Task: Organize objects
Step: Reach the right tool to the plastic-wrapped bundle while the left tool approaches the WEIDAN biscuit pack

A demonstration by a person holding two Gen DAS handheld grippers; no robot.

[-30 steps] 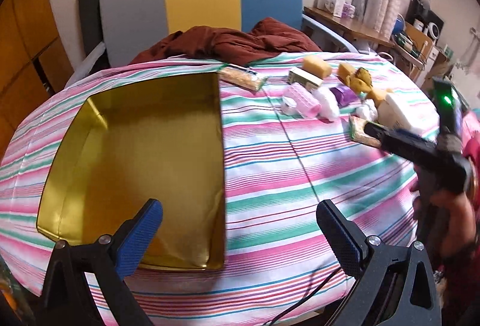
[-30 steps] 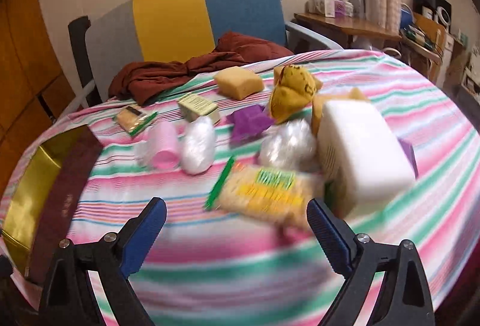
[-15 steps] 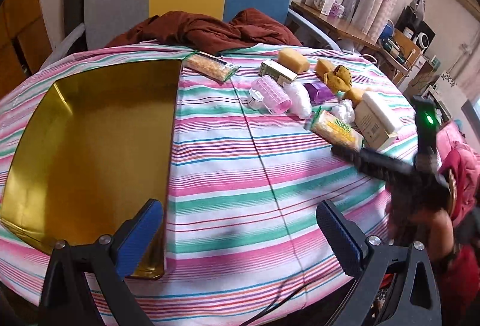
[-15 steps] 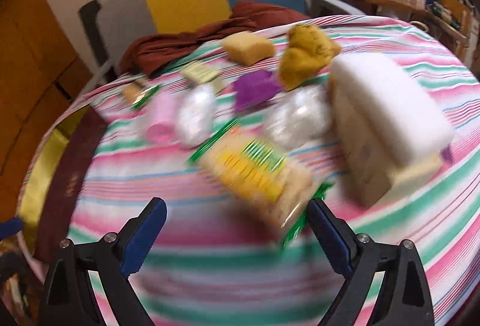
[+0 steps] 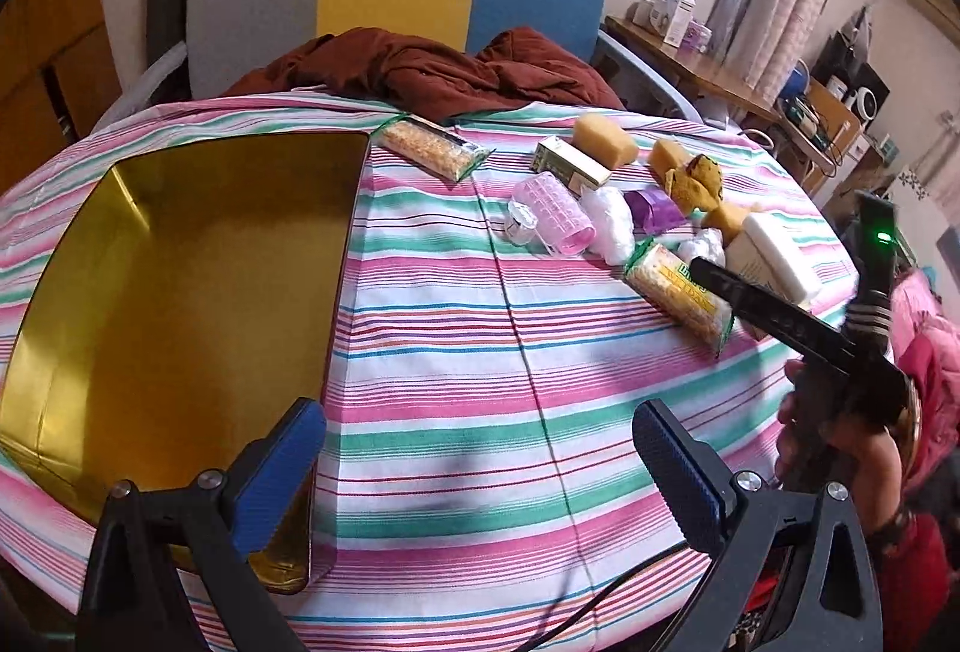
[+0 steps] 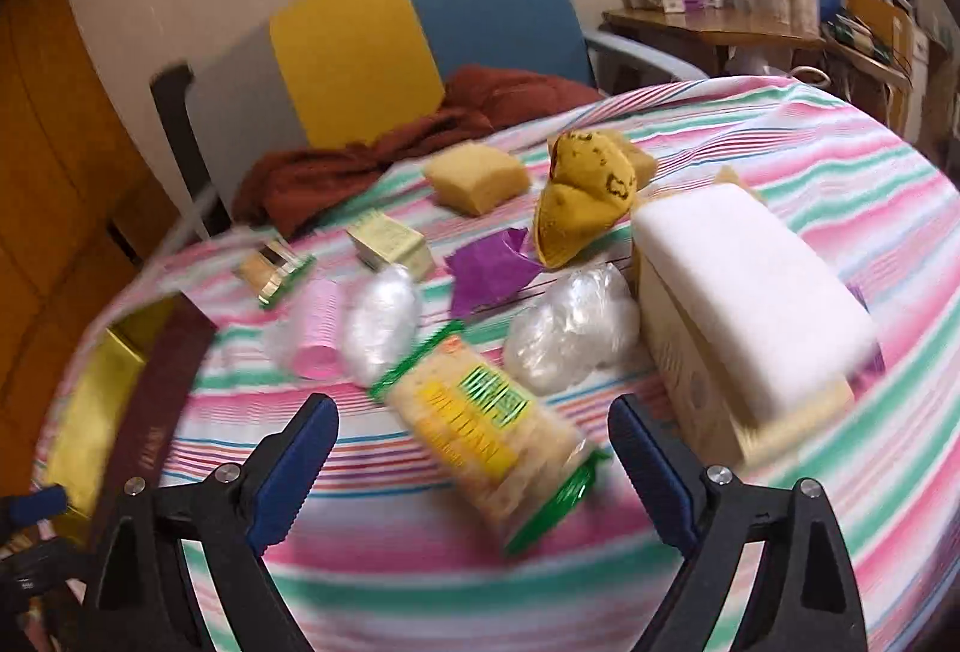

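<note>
Right now right gripper [image 6: 474, 442] fingers spread wide, nothing clamped; cracker packet [image 6: 498, 436] lies on striped desk [image 6: 840, 160] between them, nearer left finger [image 6: 300, 460]. White box [image 6: 744, 298] just beyond right finger. Left gripper [image 5: 480, 448] fingers also apart, over bare cloth; gold tin [image 5: 180, 292] beyond left finger.
</note>
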